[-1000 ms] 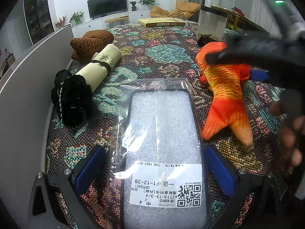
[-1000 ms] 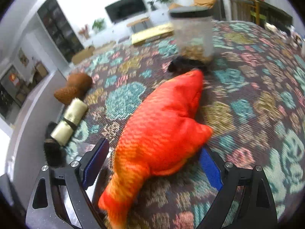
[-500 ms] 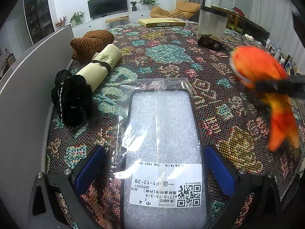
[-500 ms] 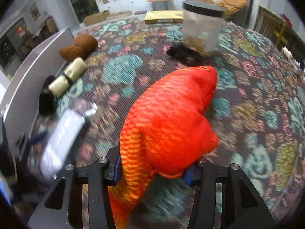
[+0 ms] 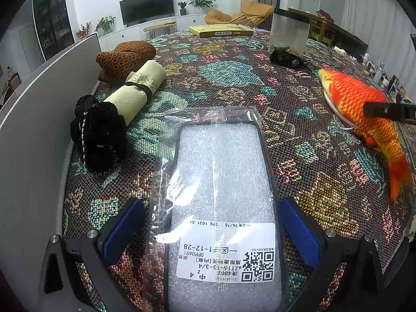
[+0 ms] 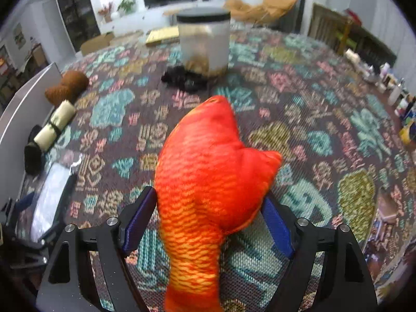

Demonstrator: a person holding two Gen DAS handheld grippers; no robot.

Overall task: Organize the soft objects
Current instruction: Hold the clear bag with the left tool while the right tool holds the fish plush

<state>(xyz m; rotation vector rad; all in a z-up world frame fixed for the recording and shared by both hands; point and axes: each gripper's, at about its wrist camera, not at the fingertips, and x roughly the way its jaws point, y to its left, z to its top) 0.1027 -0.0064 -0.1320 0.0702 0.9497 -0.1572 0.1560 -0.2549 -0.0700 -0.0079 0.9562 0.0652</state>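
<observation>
My right gripper [image 6: 208, 221] is shut on an orange plush fish [image 6: 208, 171], holding it by its middle above the patterned tablecloth; the fish also shows at the right of the left wrist view [image 5: 364, 114]. My left gripper [image 5: 208, 231] is open, its blue pads either side of a bagged foam-wrapped phone case [image 5: 221, 208] lying flat on the table. Along the left edge lie a black knitted item [image 5: 98, 135], a rolled beige cloth [image 5: 137, 91] and a brown knitted item [image 5: 122, 57].
A grey panel [image 5: 33, 130] stands along the table's left edge. A clear container with a black lid [image 6: 205, 41] stands at the back with a small black object [image 6: 184, 78] in front of it. A yellow book [image 5: 221, 30] lies at the far edge. Bottles [image 6: 395, 91] crowd the right side.
My right gripper closed on the plush fish, lifted it and carried it to the right, away from the phone case. My left gripper has not moved.
</observation>
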